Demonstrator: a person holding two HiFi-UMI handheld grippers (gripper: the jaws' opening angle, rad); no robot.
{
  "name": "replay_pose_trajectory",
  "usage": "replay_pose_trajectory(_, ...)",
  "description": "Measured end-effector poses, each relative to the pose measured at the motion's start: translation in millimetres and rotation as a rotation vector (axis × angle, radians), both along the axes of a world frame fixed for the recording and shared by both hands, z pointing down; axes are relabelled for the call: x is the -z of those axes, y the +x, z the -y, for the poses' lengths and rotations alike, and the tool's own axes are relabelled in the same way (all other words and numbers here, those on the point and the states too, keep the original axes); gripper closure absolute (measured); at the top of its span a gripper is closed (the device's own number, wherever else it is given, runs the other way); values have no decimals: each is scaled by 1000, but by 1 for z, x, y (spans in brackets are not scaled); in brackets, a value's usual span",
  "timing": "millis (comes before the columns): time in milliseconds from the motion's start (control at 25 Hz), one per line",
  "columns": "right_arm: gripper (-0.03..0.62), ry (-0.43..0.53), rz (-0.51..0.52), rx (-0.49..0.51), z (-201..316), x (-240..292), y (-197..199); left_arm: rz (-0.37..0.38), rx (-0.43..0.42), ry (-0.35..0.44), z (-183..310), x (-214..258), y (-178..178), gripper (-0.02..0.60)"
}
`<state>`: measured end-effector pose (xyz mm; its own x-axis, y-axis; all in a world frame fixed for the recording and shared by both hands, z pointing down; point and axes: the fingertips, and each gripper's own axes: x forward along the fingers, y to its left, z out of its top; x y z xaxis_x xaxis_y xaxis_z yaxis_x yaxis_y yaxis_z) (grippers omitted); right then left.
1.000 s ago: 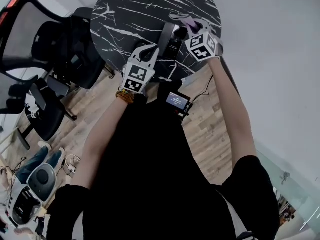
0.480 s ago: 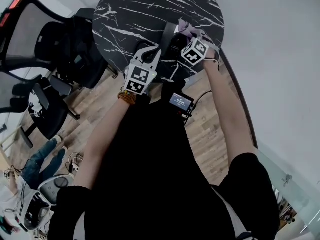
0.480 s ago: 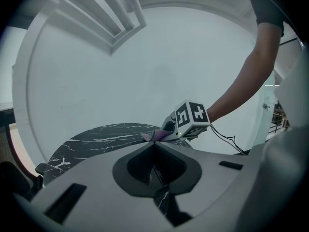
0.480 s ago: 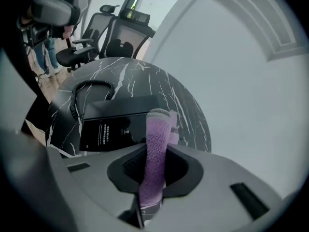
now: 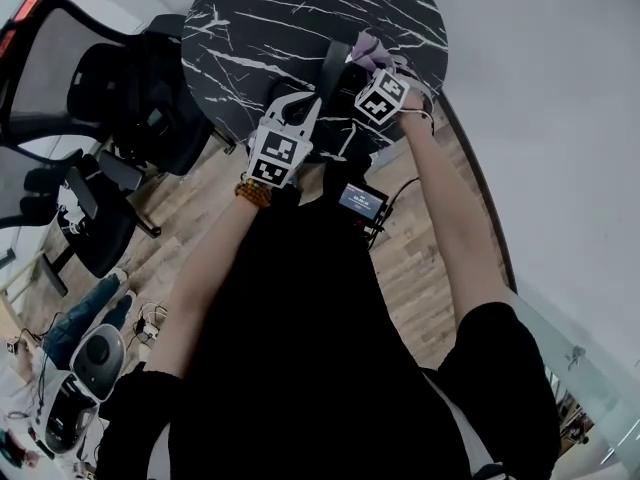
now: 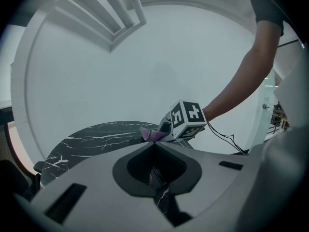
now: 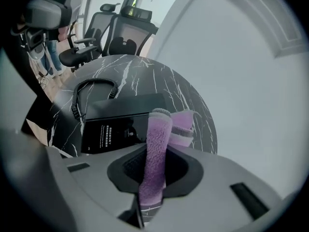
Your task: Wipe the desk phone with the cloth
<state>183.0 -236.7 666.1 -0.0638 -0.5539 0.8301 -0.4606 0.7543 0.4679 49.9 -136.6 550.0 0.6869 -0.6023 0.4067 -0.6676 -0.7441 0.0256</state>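
Jaws of the right gripper (image 7: 155, 153) clamp the cloth (image 7: 158, 124) over the desk phone (image 7: 120, 122); left gripper (image 6: 154, 145) jaws closed, empty; office chairs (image 5: 130, 98) nearby.

All three views are dim, cool and flat, with soft light and no hard shadows. The brightest patch is daylight behind the office chairs (image 7: 120, 33) in the right gripper view. Both gripper views bulge into a fisheye circle with black corners. The near purple cloth (image 7: 155, 153) looks slightly soft, while the marble table (image 5: 260, 18) shows crisp white veins.
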Motion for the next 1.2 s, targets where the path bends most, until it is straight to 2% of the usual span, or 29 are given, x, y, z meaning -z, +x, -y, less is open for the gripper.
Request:
replay_pose_trajectory(120, 531, -8, -12, 3, 0, -3, -2, -1, 5, -8, 2, -3, -2, 569)
replay_pose_trajectory(280, 531, -27, -77, 61, -3, -8, -4, -3, 1, -9, 5, -4, -1, 569)
replay_pose_trajectory(440, 531, -62, -80, 72, -8, -11, -7, -4, -6, -8, 6, -4, 0, 569)
replay_pose_trajectory(1200, 531, -117, -58, 19, -30, -23, -20, -19, -21, 2, 9, 0, 0, 569)
